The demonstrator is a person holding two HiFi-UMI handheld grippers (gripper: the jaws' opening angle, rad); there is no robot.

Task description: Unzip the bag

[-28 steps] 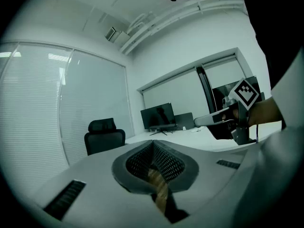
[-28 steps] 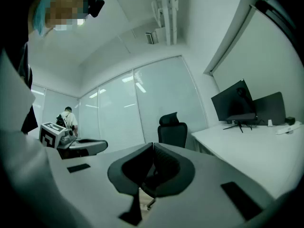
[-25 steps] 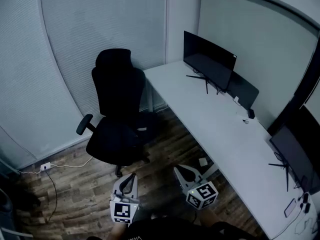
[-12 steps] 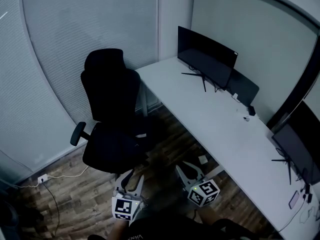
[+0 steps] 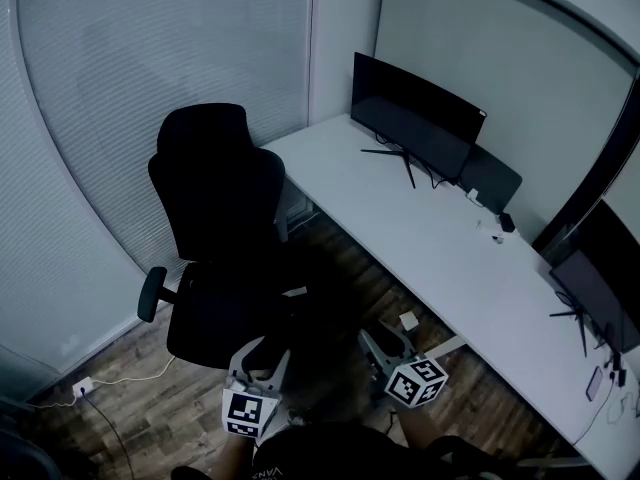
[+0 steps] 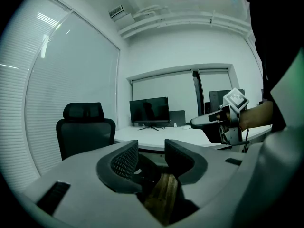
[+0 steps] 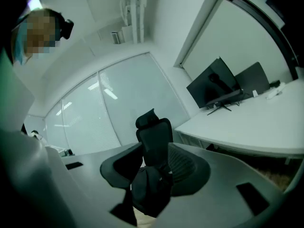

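Black office chair [image 5: 215,233] stands on the wood floor [image 5: 150,408], just off the far left corner of the white desk [image 5: 440,258]. The left gripper [image 5: 265,350] and right gripper [image 5: 385,334] hang side by side above the floor, jaws opening, nothing between them. I cannot make out the bag in any view.

No legible text or labels.

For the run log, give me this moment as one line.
left gripper: opening, nothing gripped | right gripper: opening, nothing gripped | chair: ahead | bag: not made out
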